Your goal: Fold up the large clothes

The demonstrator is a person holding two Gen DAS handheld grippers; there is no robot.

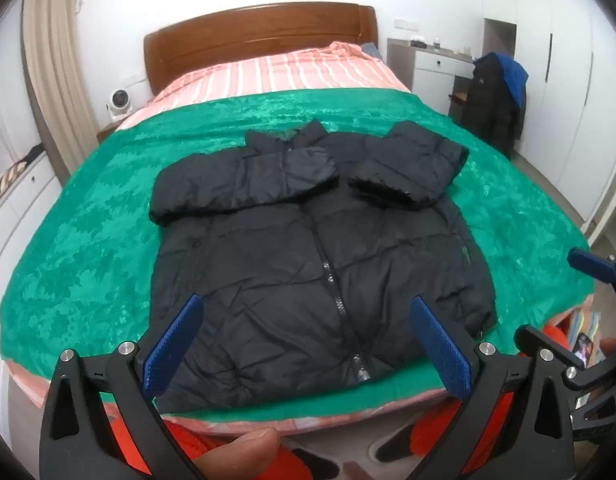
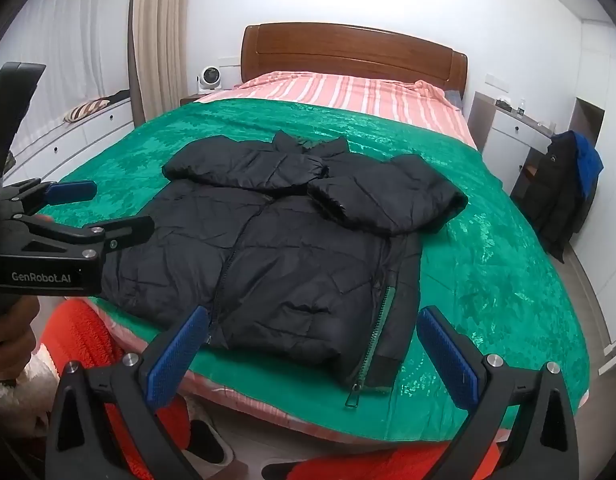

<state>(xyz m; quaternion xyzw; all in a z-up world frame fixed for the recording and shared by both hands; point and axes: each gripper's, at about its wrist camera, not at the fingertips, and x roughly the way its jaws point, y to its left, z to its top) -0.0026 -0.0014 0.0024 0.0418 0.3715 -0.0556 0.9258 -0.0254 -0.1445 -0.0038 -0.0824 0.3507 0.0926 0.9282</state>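
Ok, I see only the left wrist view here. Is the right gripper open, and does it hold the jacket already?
Observer: The right gripper is open. Nothing is between its fingers, and the black jacket lies beyond them, not gripped.
Operator: What is at the hem corner on that side?
Observer: A green zipper runs down to the hem there. Its pull lies on the green blanket.
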